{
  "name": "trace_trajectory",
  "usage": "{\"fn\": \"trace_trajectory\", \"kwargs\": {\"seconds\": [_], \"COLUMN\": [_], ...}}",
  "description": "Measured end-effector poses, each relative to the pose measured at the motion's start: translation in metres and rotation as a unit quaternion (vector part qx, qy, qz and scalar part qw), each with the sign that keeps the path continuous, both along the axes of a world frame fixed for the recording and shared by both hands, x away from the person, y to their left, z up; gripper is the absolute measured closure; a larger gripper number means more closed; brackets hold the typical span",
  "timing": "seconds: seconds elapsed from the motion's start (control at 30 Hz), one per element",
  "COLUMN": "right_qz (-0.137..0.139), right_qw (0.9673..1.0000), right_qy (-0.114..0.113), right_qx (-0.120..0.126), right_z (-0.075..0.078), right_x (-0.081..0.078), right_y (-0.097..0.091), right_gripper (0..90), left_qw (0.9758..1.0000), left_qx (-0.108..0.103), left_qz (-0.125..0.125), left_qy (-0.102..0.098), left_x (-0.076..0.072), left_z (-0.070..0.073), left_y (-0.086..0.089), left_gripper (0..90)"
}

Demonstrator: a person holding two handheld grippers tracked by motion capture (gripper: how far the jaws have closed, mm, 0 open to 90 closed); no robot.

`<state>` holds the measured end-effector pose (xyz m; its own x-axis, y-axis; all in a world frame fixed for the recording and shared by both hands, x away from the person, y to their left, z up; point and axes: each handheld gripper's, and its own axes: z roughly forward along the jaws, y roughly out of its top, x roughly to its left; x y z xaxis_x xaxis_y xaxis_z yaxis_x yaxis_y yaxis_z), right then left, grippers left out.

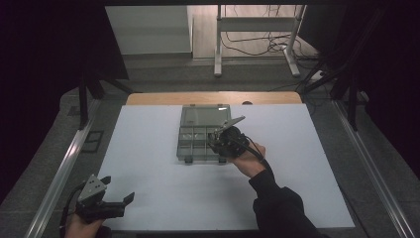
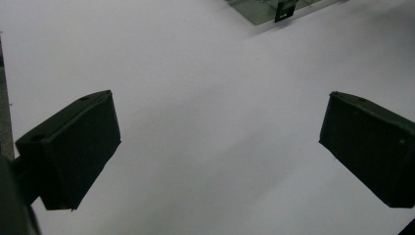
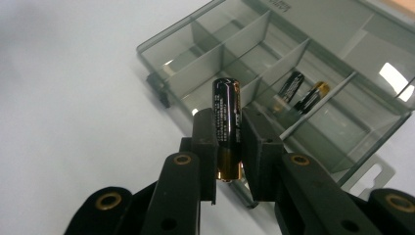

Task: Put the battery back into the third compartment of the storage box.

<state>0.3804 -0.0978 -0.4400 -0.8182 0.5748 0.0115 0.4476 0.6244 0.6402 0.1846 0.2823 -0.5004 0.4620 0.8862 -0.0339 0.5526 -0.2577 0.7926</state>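
At centre frame in the right gripper view, the right gripper (image 3: 229,142) clamps a black-and-gold cylindrical battery (image 3: 227,128) over the smoky transparent plastic compartment box (image 3: 205,78), where two more batteries (image 3: 299,94) lie. The left gripper (image 1: 101,198), lower left in the high view, stands wide over the white tabletop (image 1: 148,163).

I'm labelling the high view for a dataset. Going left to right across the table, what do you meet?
Black left claw at the table's near left corner → smoky grey clear plastic compartment box → black right claw, held over the box's right side.
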Motion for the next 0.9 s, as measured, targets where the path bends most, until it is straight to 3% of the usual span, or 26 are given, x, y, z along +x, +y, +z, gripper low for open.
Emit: {"fn": "trace_trajectory", "kwargs": {"seconds": [0.9], "right_qz": [-0.052], "right_qw": [0.9984], "right_qy": [-0.007], "right_qx": [-0.02], "right_z": [0.003], "right_x": [0.057], "right_y": [0.02], "right_gripper": [76.8], "left_qw": [1.0], "left_qx": [-0.001], "left_qz": [-0.002], "left_qy": [0.0], "left_x": [0.0], "left_z": [0.0], "left_y": [0.0], "left_gripper": [2.0]}}
